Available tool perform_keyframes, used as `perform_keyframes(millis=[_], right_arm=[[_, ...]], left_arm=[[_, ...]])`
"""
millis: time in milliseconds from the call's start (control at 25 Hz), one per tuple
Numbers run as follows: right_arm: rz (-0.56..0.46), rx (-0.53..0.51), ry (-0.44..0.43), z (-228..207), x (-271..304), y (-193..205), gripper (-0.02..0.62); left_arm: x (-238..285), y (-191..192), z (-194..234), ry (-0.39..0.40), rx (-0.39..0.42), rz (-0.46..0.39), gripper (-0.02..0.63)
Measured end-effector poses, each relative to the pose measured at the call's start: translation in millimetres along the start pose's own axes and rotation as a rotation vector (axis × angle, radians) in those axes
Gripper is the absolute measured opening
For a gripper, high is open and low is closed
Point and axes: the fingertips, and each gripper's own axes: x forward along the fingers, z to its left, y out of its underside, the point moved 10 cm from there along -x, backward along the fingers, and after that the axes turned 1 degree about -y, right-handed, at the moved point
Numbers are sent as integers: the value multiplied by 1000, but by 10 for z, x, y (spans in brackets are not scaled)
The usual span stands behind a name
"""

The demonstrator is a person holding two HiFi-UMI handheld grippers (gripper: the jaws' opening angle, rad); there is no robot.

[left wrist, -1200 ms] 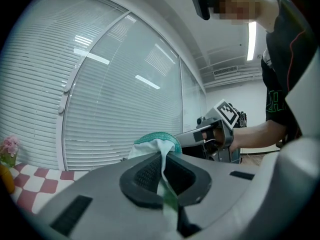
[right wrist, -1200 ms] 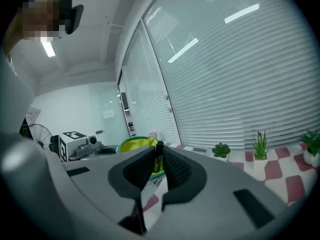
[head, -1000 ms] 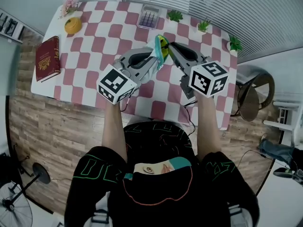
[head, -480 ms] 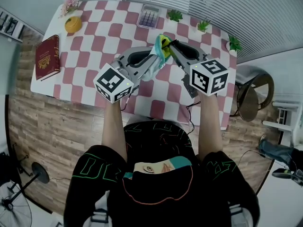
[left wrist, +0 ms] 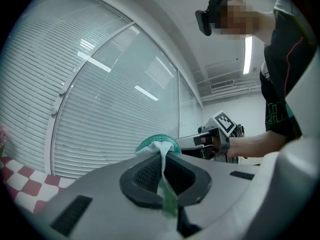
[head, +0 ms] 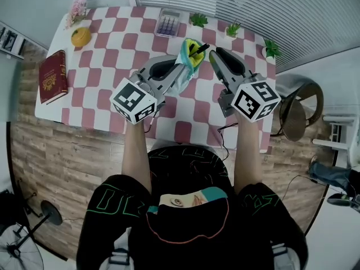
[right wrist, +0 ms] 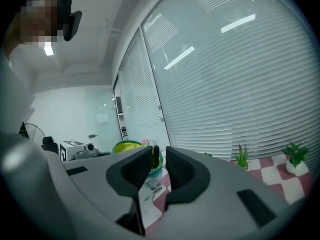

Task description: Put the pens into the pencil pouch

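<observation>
My left gripper [head: 181, 72] is shut on the edge of the teal-and-white pencil pouch [head: 188, 59] and holds it up over the checked table [head: 112, 52], with its yellow lining showing. A black pen [head: 198, 50] sticks out of the pouch's mouth. My right gripper [head: 215, 54] is just right of the pouch; its jaws are opening and hold nothing. In the right gripper view the pen [right wrist: 156, 154] stands in the pouch [right wrist: 129, 146] beyond the gap of the right gripper [right wrist: 159, 159]. In the left gripper view the left gripper [left wrist: 163, 159] pinches the pouch fabric [left wrist: 159, 147].
A red book [head: 49, 76] lies at the table's left edge, with an orange object [head: 81, 36] and flowers [head: 76, 8] behind it. At the far edge are a calculator [head: 168, 23] and small potted plants [head: 198, 19] [head: 270, 49]. A stool [head: 298, 114] stands at the right.
The right gripper has let go of the pen, widened its jaws and drawn back to the right. The pen now stands in the pouch. The left gripper kept its hold.
</observation>
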Motion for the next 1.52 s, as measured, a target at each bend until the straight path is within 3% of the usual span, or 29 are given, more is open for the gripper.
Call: perform_keyframes(millis=[240,560,1000,1280,1520], right_arm=[[-91,31,88,-162,-291,-35,79],[-208,60,214,-381,-763,-46,3],[-320,26,366,-643,-1567,-39,2],[-294,-3,462,-792,-1935,12,2],[-276,-36,523,-909,-2103,-4,2]], left_arm=[[191,-61,-71,28,4,-17,0],[513,-162,-246,86,23,-32,-2],[1017,-228,-661,165,42,-59,0],[1333,-241,-914,123,61,-40,0],[1538,-281,-1005,-12,116,0,0]])
